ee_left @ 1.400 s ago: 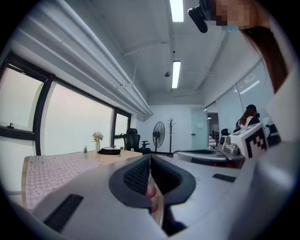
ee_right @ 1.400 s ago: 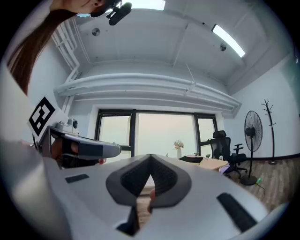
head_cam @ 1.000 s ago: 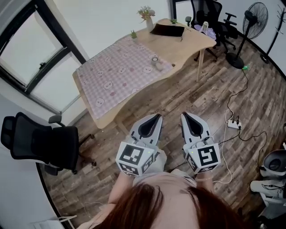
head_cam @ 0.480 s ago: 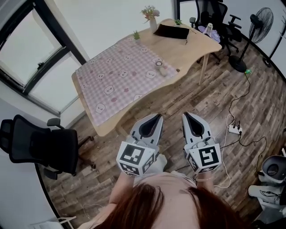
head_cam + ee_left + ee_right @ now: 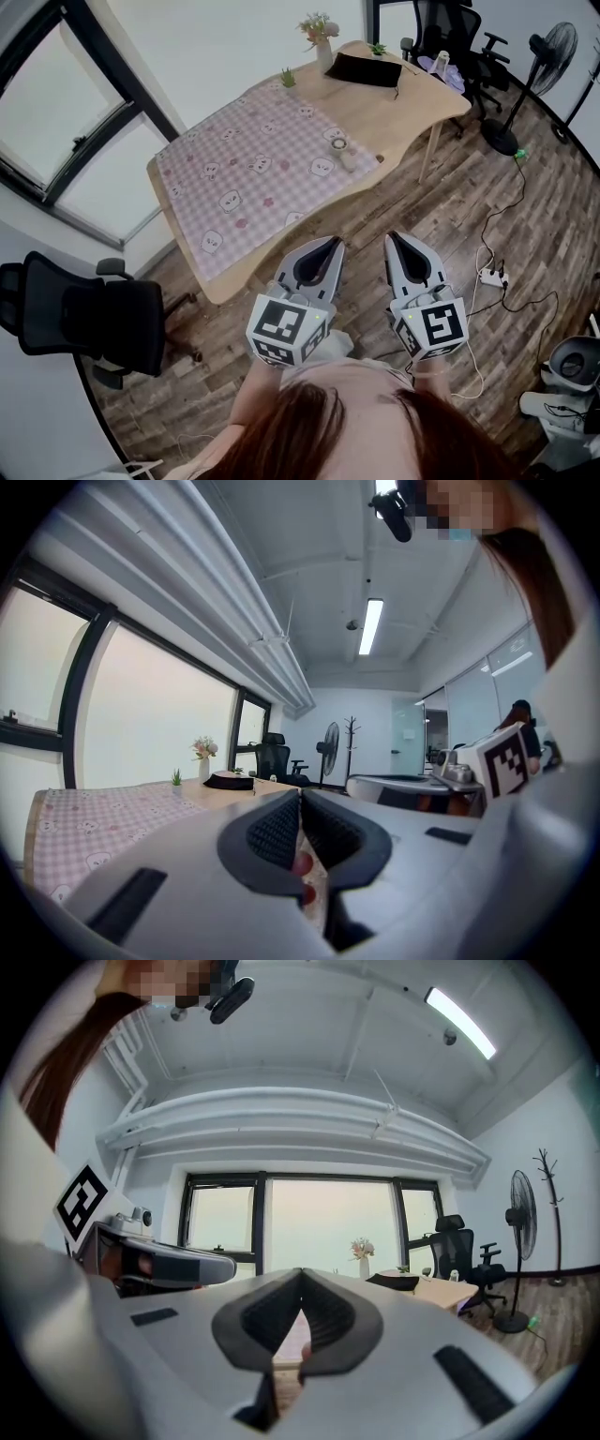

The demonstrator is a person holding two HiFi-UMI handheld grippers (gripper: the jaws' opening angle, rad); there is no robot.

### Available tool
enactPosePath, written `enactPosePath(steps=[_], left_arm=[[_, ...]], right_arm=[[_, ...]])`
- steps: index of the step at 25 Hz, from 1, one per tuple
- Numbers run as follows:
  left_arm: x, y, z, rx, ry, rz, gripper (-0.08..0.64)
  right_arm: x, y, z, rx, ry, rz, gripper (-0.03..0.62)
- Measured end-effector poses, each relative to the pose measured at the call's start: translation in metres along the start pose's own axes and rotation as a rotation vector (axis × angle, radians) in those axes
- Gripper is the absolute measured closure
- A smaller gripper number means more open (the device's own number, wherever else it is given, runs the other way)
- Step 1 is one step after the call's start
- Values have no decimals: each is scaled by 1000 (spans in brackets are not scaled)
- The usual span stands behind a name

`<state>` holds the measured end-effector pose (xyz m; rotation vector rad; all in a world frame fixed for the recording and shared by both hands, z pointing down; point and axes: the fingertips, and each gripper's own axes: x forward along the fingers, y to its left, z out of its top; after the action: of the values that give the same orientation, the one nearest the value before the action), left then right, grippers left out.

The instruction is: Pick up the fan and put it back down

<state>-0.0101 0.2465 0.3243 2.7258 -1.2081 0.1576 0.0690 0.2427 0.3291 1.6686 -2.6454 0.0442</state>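
Observation:
A small pale fan (image 5: 340,150) lies on the wooden table (image 5: 412,105), at the right edge of a pink checked cloth (image 5: 248,173). Both grippers hover over the floor, short of the table's near edge, pointing at it. My left gripper (image 5: 330,246) is shut and holds nothing; in the left gripper view its jaws (image 5: 300,797) meet at the tips. Beside it my right gripper (image 5: 394,240) is also shut and empty, with its pads closed in the right gripper view (image 5: 302,1277). A tall standing fan (image 5: 551,45) stands on the floor at the far right.
A vase of flowers (image 5: 322,37), a small plant (image 5: 288,77) and a black mat (image 5: 366,67) sit at the table's far end. A black office chair (image 5: 84,314) stands on the left and more chairs (image 5: 450,28) behind the table. A power strip (image 5: 491,277) with cables lies on the floor to the right.
The table has drawn closer and lower in the head view as the person walks toward it. Both grippers have kept their pose and stayed shut.

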Motion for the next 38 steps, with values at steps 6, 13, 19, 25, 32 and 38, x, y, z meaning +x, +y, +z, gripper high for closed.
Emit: enactPosePath(steps=[6, 13, 19, 25, 32, 38], left_arm=[[11, 28, 11, 22, -7, -5, 545], [25, 61, 19, 17, -14, -28, 545], [40, 85, 18, 29, 1, -35, 545], [47, 103, 16, 12, 5, -36, 545], [52, 119, 15, -13, 2, -32, 545], [60, 124, 15, -19, 8, -36, 545]], right_arm=[[35, -3, 8, -14, 8, -7, 592], [70, -1, 14, -37, 17, -13, 592], [97, -4, 16, -31, 28, -27, 592], [117, -3, 15, -37, 41, -28, 592], [134, -2, 14, -40, 57, -24, 592], [141, -8, 7, -38, 79, -32, 592]])
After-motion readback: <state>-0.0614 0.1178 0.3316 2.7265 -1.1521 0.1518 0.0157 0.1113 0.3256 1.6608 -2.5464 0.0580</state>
